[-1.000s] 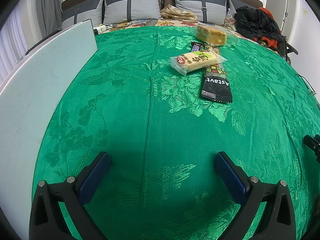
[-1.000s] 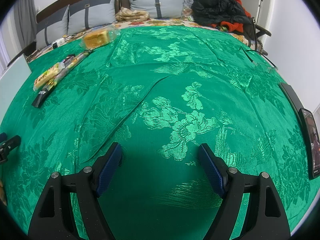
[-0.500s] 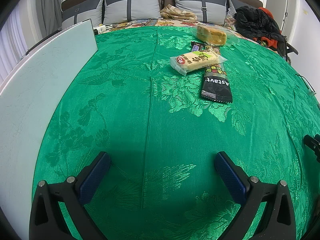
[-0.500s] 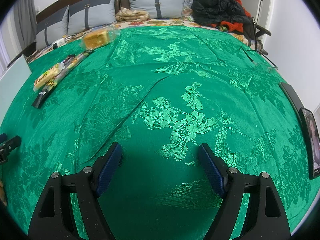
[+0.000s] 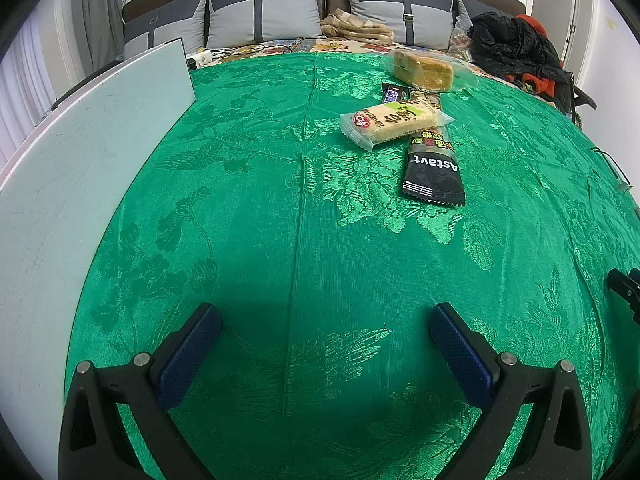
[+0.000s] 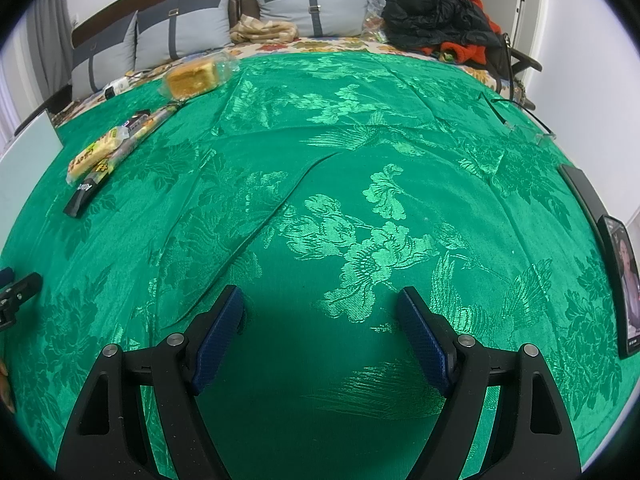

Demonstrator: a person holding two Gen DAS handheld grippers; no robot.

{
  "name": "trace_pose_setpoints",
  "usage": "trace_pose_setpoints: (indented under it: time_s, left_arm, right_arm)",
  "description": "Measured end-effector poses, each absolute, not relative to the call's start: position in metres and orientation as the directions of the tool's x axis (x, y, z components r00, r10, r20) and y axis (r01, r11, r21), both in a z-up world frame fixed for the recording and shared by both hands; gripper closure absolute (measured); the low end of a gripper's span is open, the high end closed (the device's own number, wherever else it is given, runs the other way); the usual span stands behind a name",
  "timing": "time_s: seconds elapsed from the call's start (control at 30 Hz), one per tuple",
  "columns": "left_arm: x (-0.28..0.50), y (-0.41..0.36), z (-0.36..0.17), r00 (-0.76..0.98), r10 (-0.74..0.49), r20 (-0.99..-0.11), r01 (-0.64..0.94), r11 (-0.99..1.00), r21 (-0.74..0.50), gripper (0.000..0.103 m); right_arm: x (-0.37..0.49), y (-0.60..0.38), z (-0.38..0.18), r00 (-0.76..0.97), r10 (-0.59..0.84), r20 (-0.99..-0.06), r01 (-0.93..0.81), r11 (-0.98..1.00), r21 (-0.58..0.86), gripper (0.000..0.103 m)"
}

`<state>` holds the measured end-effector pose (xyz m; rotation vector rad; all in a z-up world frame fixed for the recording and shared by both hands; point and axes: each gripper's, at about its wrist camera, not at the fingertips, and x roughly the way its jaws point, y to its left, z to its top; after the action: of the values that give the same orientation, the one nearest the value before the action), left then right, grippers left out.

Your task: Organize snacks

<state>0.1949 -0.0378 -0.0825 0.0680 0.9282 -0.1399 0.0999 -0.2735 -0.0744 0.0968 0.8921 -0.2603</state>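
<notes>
Several snacks lie far ahead on the green cloth (image 5: 280,220): a pale rice-cake packet (image 5: 394,122) resting across a long black Astavt packet (image 5: 434,160), a small dark chocolate bar (image 5: 394,94) behind them, and a clear bag of yellow cake (image 5: 424,70) farthest back. My left gripper (image 5: 325,326) hangs open above bare cloth, well short of them. In the right wrist view the same snacks sit at the far left: rice-cake packet (image 6: 94,154), black packet (image 6: 82,198), cake bag (image 6: 192,78). My right gripper (image 6: 319,310) is open over bare cloth (image 6: 360,184).
A pale flat board (image 5: 80,152) lies along the left edge. Grey pillows (image 5: 260,20), a folded beige cloth (image 5: 356,26) and a black and red heap of clothes (image 5: 516,46) line the back. Two dark phones or tablets (image 6: 624,280) lie at the right edge, and glasses (image 6: 520,120).
</notes>
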Motion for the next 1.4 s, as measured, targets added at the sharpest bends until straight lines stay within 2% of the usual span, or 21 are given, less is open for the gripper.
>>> trace_pose_setpoints:
  time_s: [0.23, 0.33, 0.43, 0.5, 0.53, 0.67, 0.73, 0.83, 0.87, 0.9, 0.97, 1.17, 1.4]
  left_arm:
    - [0.193, -0.038, -0.083, 0.583, -0.109, -0.805, 0.180, 0.984, -0.003, 0.000]
    - [0.205, -0.050, -0.074, 0.513, -0.150, -0.845, 0.351, 0.935, 0.047, 0.001]
    - [0.223, -0.073, -0.041, 0.575, -0.164, -0.802, 0.496, 0.849, 0.182, 0.001]
    - [0.242, -0.084, -0.020, 0.597, -0.198, -0.778, 0.549, 0.808, 0.215, 0.001]
    - [0.259, -0.090, -0.010, 0.590, -0.217, -0.778, 0.566, 0.798, 0.208, 0.001]
    - [0.325, -0.101, -0.010, 0.473, -0.270, -0.839, 0.557, 0.829, 0.047, 0.001]
    - [0.344, -0.105, -0.020, 0.446, -0.277, -0.851, 0.545, 0.838, 0.012, 0.005]
    - [0.354, -0.113, -0.037, 0.400, -0.274, -0.875, 0.556, 0.831, -0.006, 0.023]
    - [0.356, -0.115, -0.044, 0.375, -0.275, -0.885, 0.564, 0.826, -0.017, 0.035]
    - [0.355, -0.117, -0.050, 0.353, -0.276, -0.894, 0.569, 0.822, -0.029, 0.053]
    - [0.355, -0.114, -0.051, 0.327, -0.324, -0.888, 0.566, 0.819, -0.090, 0.073]
    - [0.316, -0.072, -0.042, 0.374, -0.389, -0.842, 0.411, 0.883, -0.225, 0.073]
    - [0.223, -0.007, -0.041, 0.443, -0.229, -0.867, 0.249, 0.960, -0.126, 0.073]
  right_arm:
    - [0.100, -0.274, -0.074, 0.599, -0.183, -0.780, 0.264, 0.964, -0.024, 0.021]
    - [0.100, -0.274, -0.074, 0.599, -0.184, -0.780, 0.264, 0.964, -0.025, 0.021]
    - [0.100, -0.274, -0.074, 0.599, -0.183, -0.780, 0.264, 0.964, -0.024, 0.021]
    - [0.100, -0.274, -0.074, 0.599, -0.184, -0.780, 0.264, 0.964, -0.024, 0.021]
    - [0.100, -0.274, -0.074, 0.599, -0.184, -0.780, 0.264, 0.964, -0.025, 0.021]
    - [0.100, -0.274, -0.074, 0.599, -0.183, -0.780, 0.263, 0.964, -0.024, 0.021]
    - [0.100, -0.274, -0.074, 0.599, -0.183, -0.780, 0.263, 0.964, -0.024, 0.021]
    - [0.100, -0.274, -0.074, 0.599, -0.183, -0.780, 0.263, 0.964, -0.024, 0.020]
    - [0.100, -0.274, -0.074, 0.599, -0.183, -0.780, 0.263, 0.964, -0.024, 0.020]
    - [0.100, -0.274, -0.074, 0.599, -0.182, -0.780, 0.263, 0.965, -0.023, 0.020]
    - [0.100, -0.274, -0.074, 0.599, -0.183, -0.780, 0.263, 0.964, -0.024, 0.020]
    - [0.100, -0.274, -0.075, 0.598, -0.185, -0.780, 0.265, 0.964, -0.026, 0.020]
    - [0.100, -0.274, -0.075, 0.598, -0.186, -0.780, 0.265, 0.964, -0.026, 0.020]
